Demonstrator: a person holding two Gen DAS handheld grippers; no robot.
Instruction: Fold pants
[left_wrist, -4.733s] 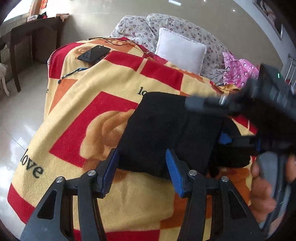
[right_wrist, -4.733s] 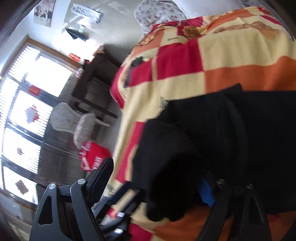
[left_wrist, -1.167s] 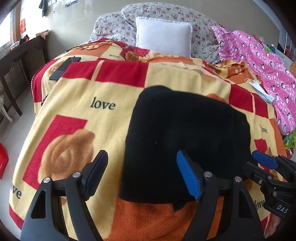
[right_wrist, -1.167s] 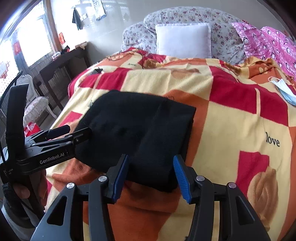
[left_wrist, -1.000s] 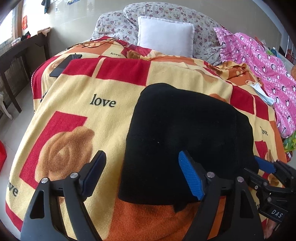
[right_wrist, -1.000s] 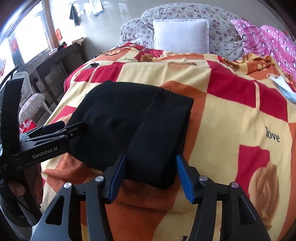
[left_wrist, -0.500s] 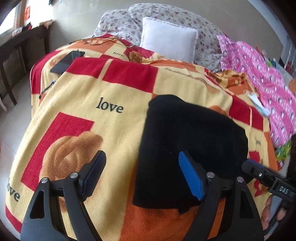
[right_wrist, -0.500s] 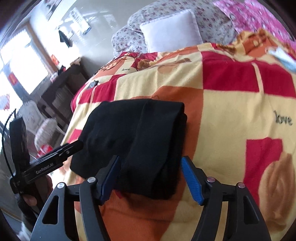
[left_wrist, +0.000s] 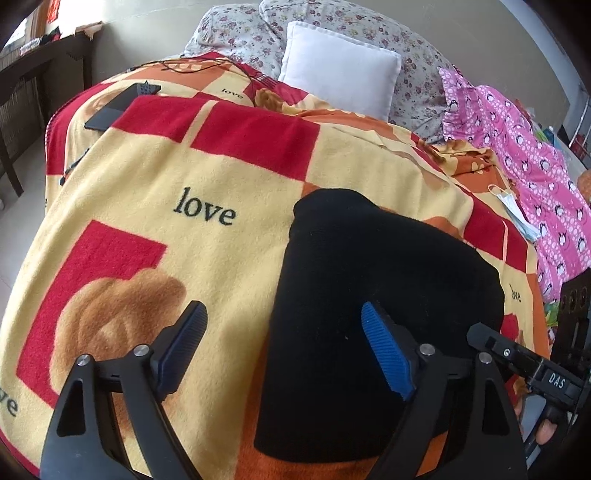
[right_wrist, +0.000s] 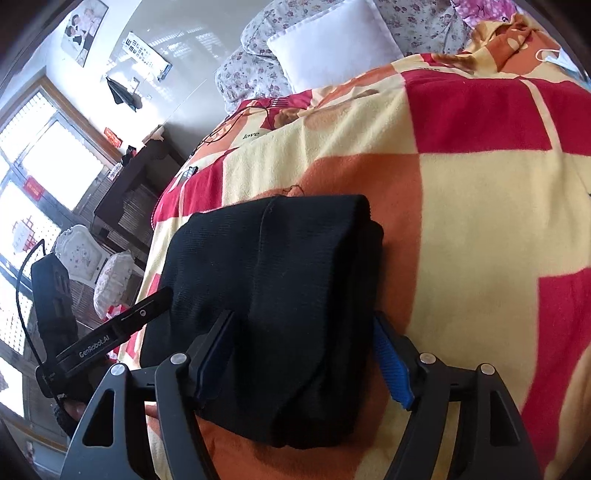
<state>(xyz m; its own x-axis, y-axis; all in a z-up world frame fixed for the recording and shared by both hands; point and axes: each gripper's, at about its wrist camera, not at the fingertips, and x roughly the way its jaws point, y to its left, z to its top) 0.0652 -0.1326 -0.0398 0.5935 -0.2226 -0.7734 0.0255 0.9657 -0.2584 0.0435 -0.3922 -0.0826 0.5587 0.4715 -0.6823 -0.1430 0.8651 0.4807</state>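
Note:
The black pants (left_wrist: 373, 295) lie folded into a thick rectangle on the red, yellow and orange blanket (left_wrist: 207, 184). They also show in the right wrist view (right_wrist: 273, 280). My left gripper (left_wrist: 284, 350) is open and empty, hovering over the near left edge of the fold. My right gripper (right_wrist: 306, 354) is open, its fingers straddling the near right end of the fold, one on each side. Its body shows at the right of the left wrist view (left_wrist: 517, 362).
A white pillow (left_wrist: 340, 85) and flowered bedding lie at the head of the bed. Pink penguin fabric (left_wrist: 528, 177) and a face mask (left_wrist: 513, 210) lie at the right. A dark phone (left_wrist: 122, 101) and cables lie at the far left. A dark desk (right_wrist: 136, 177) and white chair stand beside the bed.
Both grippers have let go of the pants, which now lie flat and folded. In the last second the right gripper has come closer and tilted, its fingers now around the fold's end.

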